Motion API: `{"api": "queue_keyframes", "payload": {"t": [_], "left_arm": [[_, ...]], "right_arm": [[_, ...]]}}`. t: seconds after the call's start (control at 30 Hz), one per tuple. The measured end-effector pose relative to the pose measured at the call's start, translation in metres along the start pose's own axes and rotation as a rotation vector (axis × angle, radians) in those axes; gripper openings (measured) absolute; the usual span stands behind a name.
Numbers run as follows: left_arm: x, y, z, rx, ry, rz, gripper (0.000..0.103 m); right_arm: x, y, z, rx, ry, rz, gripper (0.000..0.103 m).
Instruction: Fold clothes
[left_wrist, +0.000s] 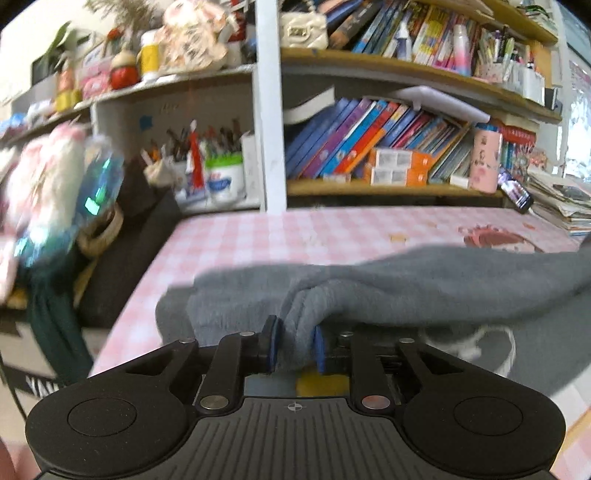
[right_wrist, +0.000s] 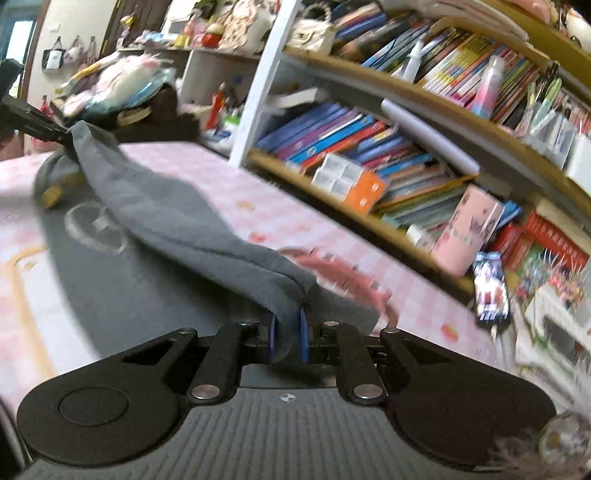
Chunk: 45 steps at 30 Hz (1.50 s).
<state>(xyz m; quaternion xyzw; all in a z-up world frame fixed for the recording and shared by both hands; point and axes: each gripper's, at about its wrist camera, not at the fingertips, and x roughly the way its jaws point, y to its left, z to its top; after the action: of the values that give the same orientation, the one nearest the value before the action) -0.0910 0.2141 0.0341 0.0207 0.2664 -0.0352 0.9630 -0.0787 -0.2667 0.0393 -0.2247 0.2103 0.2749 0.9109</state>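
Left wrist view: left gripper (left_wrist: 295, 345) at 6 o'clock, blue pads clenched on a bunched edge of the grey garment (left_wrist: 424, 284); fabric squeezed thick between them. Garment stretched from centre out to 3 o'clock, lifted edge hanging over the pink checked tabletop (left_wrist: 258, 232), lower layer lying flat with a white drawstring (left_wrist: 495, 343) at 4 o'clock. Bookshelf (left_wrist: 388, 155) across 12 to 2 o'clock, blurred plush clutter at 9 o'clock. Right wrist view: right gripper (right_wrist: 288, 338) at 6 o'clock, pads likewise clamped on a pinch of the same grey cloth, folded double in the bite. Held edge running as a sagging ridge from centre up to 10 o'clock, ending in the other gripper; rest of garment spread flat on the table at 8 to 9 o'clock, white print visible on it. Phone (right_wrist: 491, 288) propped at 3 o'clock by the shelf. Handling judgement: soft fleecy knit, limp, no stiffness, sags between the two holds, light but bulky; grippy, unlikely to slip. Best taken at edge corners, as now, kept taut so the fold lands straight.
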Motion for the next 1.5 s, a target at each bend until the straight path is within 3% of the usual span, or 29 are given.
{"api": "queue_keyframes", "payload": {"t": [0.13, 0.2, 0.27, 0.4, 0.57, 0.63, 0.83, 1.03, 1.13, 1.27, 1.5], "left_arm": [[-0.017, -0.002, -0.025, -0.054, -0.005, 0.009, 0.032], [-0.026, 0.001, -0.033, -0.098, -0.026, 0.024, 0.048], [-0.037, 0.004, -0.040, -0.155, -0.055, 0.049, 0.056], [-0.055, 0.012, -0.048, -0.282, -0.121, 0.082, 0.069], [-0.063, 0.014, -0.049, -0.439, -0.216, 0.054, 0.080], [-0.063, 0.013, -0.050, -0.500, -0.249, 0.048, 0.080], [-0.052, 0.013, -0.052, -0.609, -0.265, 0.093, 0.083], [-0.044, 0.013, -0.053, -0.623, -0.217, 0.074, 0.086], [-0.042, 0.017, -0.058, -0.657, -0.201, 0.047, 0.086], [-0.043, 0.020, -0.062, -0.682, -0.209, 0.067, 0.085], [-0.047, 0.039, -0.065, -0.789, -0.221, 0.053, 0.083]], "right_arm": [[-0.009, 0.012, -0.017, 0.067, 0.063, 0.034, 0.018], [-0.012, 0.016, -0.025, 0.099, 0.084, 0.036, 0.018], [-0.017, 0.018, -0.032, 0.146, 0.099, 0.038, 0.020], [-0.031, 0.014, -0.044, 0.310, 0.097, 0.068, 0.047], [-0.043, 0.001, -0.048, 0.555, 0.027, 0.167, 0.065], [-0.042, -0.006, -0.048, 0.659, 0.007, 0.219, 0.068], [-0.021, -0.027, -0.057, 0.982, 0.008, 0.329, 0.069], [-0.010, -0.044, -0.072, 1.174, 0.019, 0.339, 0.067], [-0.012, -0.053, -0.079, 1.247, -0.001, 0.338, 0.067], [-0.009, -0.059, -0.082, 1.312, -0.004, 0.336, 0.065], [0.007, -0.058, -0.082, 1.321, 0.037, 0.317, 0.050]]}}
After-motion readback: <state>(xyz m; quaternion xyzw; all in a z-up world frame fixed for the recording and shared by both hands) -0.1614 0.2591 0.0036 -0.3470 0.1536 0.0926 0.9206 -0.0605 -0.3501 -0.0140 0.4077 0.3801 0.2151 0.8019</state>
